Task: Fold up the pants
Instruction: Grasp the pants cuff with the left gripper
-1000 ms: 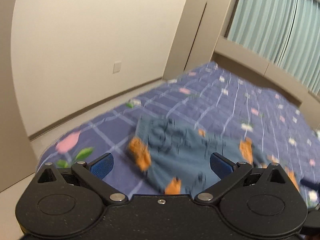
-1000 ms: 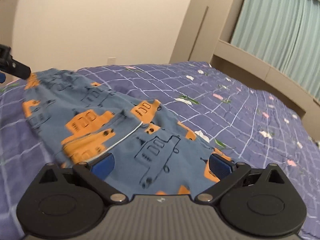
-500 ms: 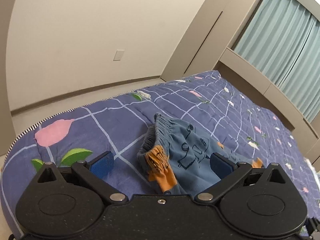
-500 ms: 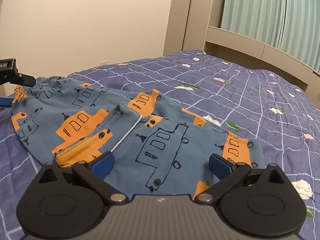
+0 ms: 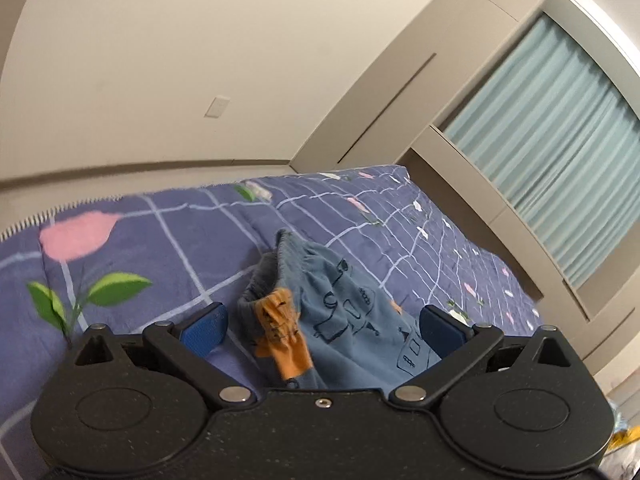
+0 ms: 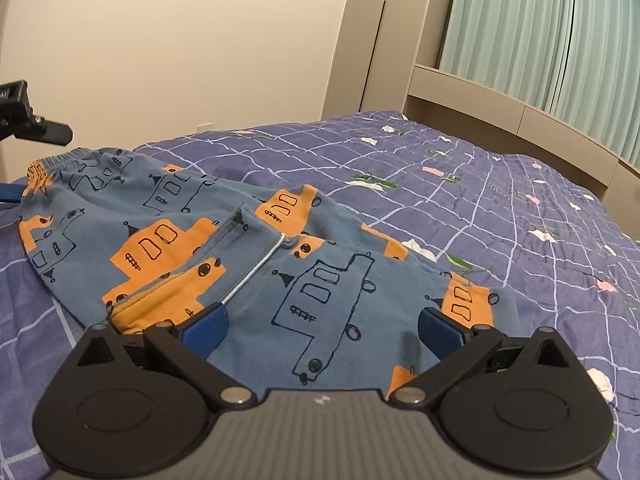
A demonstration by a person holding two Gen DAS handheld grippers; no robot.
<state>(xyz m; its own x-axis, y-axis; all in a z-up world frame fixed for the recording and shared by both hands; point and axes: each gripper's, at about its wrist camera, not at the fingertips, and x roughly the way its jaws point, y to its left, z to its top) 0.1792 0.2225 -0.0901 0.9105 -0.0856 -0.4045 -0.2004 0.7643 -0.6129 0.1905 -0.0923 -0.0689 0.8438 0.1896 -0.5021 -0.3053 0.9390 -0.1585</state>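
Blue pants printed with orange and outlined trucks lie on a purple grid-pattern bed cover. In the right wrist view the legs point toward me and the elastic waistband is at the far left. My right gripper is open just above the leg ends, its blue pads either side of the cloth. In the left wrist view the bunched waistband of the pants lies between the blue pads of my open left gripper. Part of the left gripper shows at the right wrist view's left edge.
The bed cover has pink flowers and green leaves, and its edge runs along the floor by a cream wall. A beige headboard ledge and teal curtains stand behind the bed. Open bed lies right of the pants.
The left gripper has closed in on the waistband, which now sits between its pads. The right gripper has come lower and nearer to the leg ends. Both stay open.
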